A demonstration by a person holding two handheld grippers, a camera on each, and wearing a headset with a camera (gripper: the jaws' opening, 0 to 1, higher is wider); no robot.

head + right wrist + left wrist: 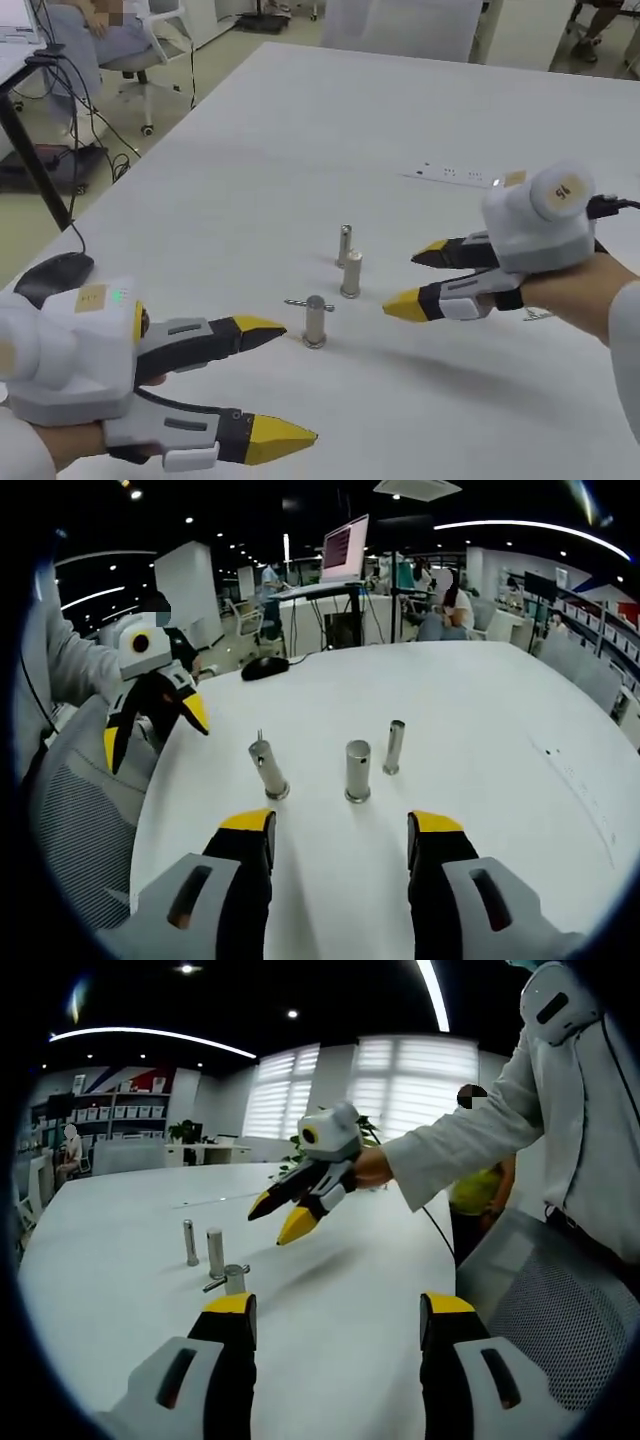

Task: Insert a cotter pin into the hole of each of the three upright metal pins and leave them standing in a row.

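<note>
On the white worktop (pixel 300 150), three upright silver metal pins (pixel 351 274) stand in a row. The nearest pin (pixel 316 322) has a thin cotter pin (pixel 303 303) through its hole. Your left gripper (pixel 298 385) and right gripper (pixel 400 283) hover on either side, jaws spread, holding nothing.

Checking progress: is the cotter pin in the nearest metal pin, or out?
In: the cotter pin juts sideways from the top of the nearest metal pin.
</note>
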